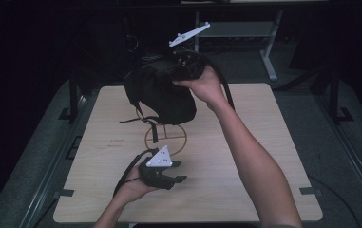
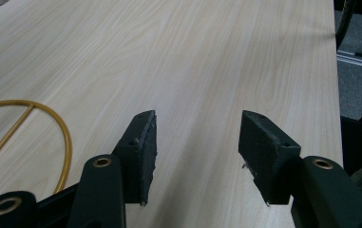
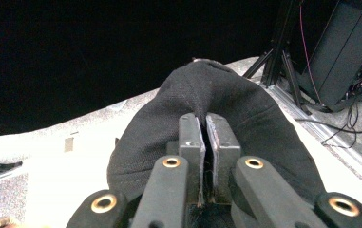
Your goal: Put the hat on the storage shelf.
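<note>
A black fabric bag [image 1: 162, 92] hangs lifted over the far part of the wooden table [image 1: 245, 190], its straps dangling down to the tabletop. My right gripper [image 1: 181, 64] holds it from the upper right; in the right gripper view the jaws are pinched together on a fold of the bag [image 3: 193, 90], with my right gripper [image 3: 205, 124] shut on that cloth. My left gripper [image 1: 177, 171] rests low near the table's front left, jaws pointing right. In the left gripper view my left gripper [image 2: 197, 137] stands open with only bare wood between the pads.
A yellow circle with crossed lines [image 1: 166, 137] is marked at the table's middle, partly under the bag; its arc [image 2: 50, 118] shows beside the left jaws. Dark floor, metal frame legs [image 1: 269, 57] and cables [image 3: 354, 118] surround the table.
</note>
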